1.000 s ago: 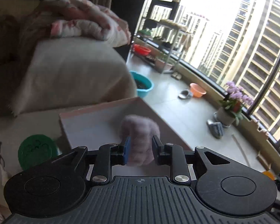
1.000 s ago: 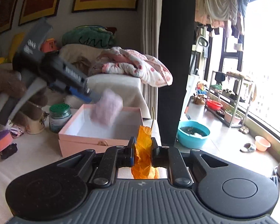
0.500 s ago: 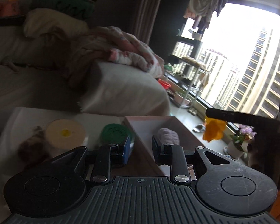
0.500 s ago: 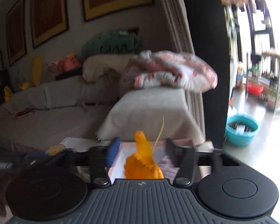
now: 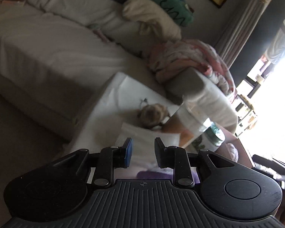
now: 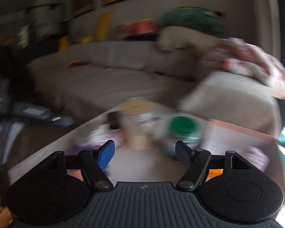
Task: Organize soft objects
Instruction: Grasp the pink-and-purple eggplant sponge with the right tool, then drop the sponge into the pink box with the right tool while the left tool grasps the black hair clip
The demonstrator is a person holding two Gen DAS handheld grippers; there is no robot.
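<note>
A: Left wrist view: left gripper (image 5: 142, 149), jaws slightly apart and empty, above a purple soft object (image 5: 152, 174).
B: Right wrist view: right gripper (image 6: 144, 154) opening, empty; blurred jar (image 6: 182, 133) ahead risks knocking.

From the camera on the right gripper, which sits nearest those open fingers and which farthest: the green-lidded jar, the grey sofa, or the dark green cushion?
Measured from the right gripper, whose jaws are opening with nothing between them:
1. Green-lidded jar: on the table, just ahead and slightly right.
2. Grey sofa: beyond the table, across the middle.
3. Dark green cushion: highest up, at the sofa's back, against the wall.
</note>
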